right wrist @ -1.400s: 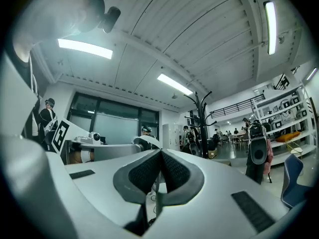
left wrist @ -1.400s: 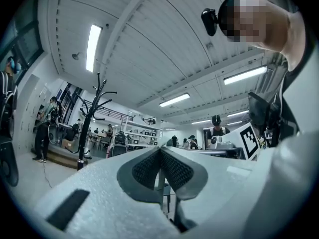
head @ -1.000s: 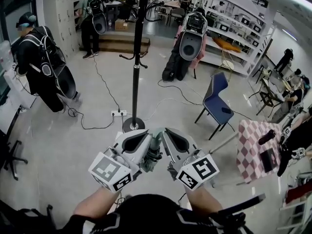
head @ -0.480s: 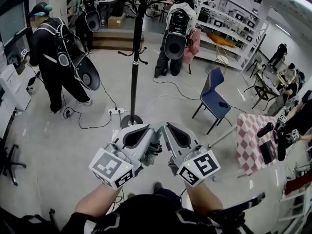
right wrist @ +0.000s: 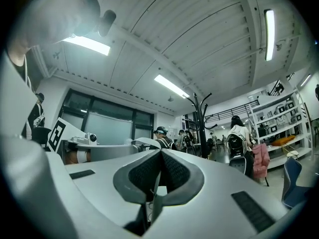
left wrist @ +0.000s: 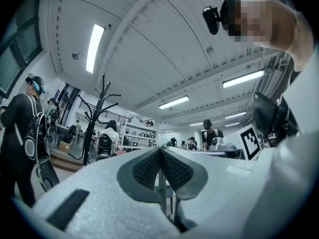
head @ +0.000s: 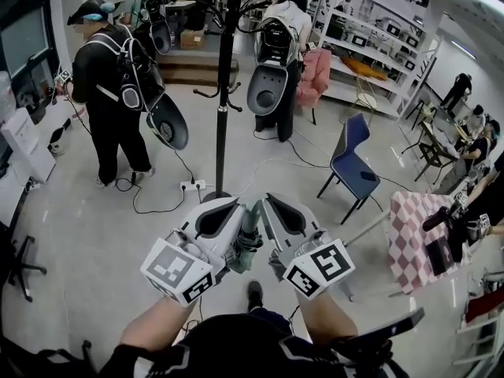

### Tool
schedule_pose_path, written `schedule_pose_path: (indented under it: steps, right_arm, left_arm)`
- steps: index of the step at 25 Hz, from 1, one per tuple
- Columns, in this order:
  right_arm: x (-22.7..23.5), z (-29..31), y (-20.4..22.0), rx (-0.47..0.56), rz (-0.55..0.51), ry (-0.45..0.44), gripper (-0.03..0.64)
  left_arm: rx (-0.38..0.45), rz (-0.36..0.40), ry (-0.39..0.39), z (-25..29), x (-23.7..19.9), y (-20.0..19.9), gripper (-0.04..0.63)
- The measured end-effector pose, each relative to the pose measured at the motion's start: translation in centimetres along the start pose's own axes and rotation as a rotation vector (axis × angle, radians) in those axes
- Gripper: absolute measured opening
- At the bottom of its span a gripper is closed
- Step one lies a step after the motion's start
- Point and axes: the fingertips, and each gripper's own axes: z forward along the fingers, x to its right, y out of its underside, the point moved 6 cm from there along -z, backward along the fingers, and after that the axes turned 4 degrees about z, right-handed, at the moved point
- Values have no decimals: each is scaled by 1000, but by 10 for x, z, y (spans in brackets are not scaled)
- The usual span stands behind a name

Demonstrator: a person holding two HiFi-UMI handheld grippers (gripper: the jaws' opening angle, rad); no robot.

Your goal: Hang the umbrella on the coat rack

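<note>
Umbrella (head: 247,239) folded, upright | left gripper (head: 228,213) and right gripper (head: 272,209) both closed on it from either side, likely to steady the carry | held low, just short of coat rack (head: 223,93); hooks well above, not yet hung.

Bare floor (head: 87,227) reaches the coat rack (head: 222,109); person in black (head: 110,93) left, person in white (head: 293,16) right

Coat rack (head: 223,93): glossy black metal. Floor (head: 79,235): smooth, sheeny. Tablecloth (head: 403,235): matt cloth.
</note>
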Motion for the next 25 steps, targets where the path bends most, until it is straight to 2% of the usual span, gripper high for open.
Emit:
schedule_pose_path:
  steps: [14,25]
  right_arm:
    - [87,41,1,7,23,-80,8]
    - [156,69,-13,24,27,-140,8]
  left_arm:
    - [-21,1,-62,81,-40,15,9]
    - [-28,31,-110,147,-65,13,9]
